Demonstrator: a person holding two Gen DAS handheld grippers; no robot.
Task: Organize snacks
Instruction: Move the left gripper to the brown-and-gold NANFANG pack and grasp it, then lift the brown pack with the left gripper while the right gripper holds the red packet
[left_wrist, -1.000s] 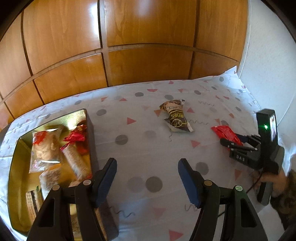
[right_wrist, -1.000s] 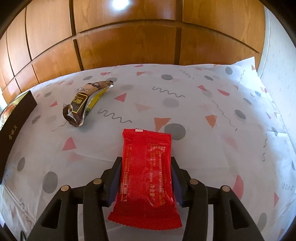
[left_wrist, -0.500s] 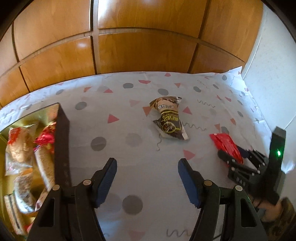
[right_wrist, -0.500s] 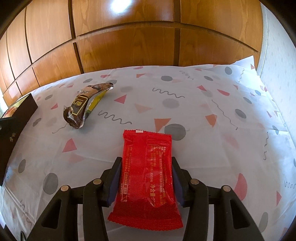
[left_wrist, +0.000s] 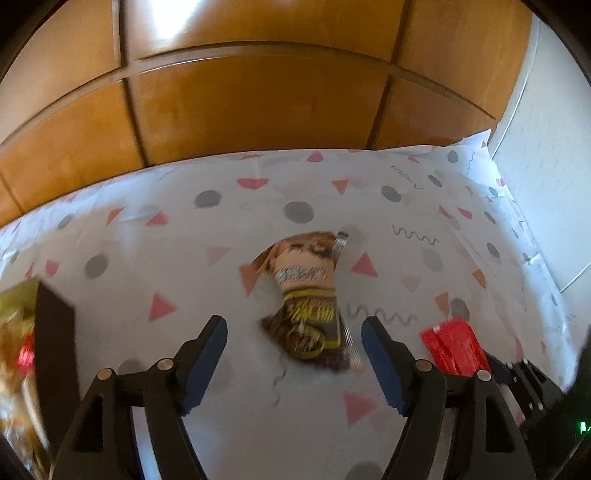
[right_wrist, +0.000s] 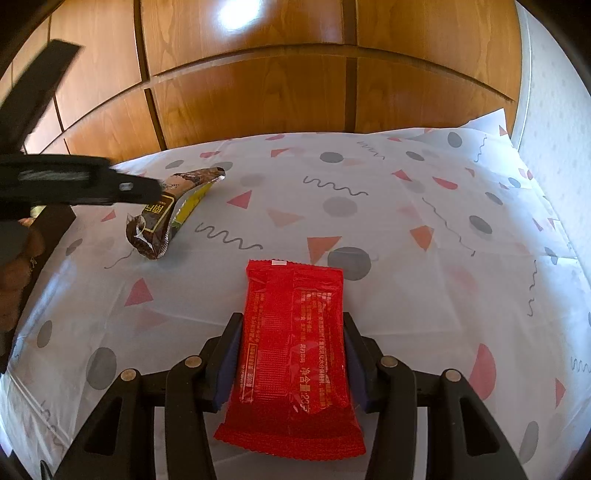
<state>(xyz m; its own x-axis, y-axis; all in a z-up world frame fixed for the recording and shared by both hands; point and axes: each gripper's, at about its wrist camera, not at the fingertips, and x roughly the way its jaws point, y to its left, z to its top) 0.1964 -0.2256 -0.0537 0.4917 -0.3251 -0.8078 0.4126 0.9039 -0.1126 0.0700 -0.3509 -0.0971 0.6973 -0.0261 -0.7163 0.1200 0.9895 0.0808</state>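
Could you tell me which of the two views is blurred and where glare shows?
Left wrist view: motion-smeared, the brown snack packet and gold tray soft, glare on the wooden panels. Right wrist view: sharp on the red packet, only the left gripper blurred; a bright spot on the panels.

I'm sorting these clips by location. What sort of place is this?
Probably a room in a home: a table under a patterned tablecloth stands against wooden cabinet panels, with wrapped snacks on it, a brown snack packet and a red snack packet.
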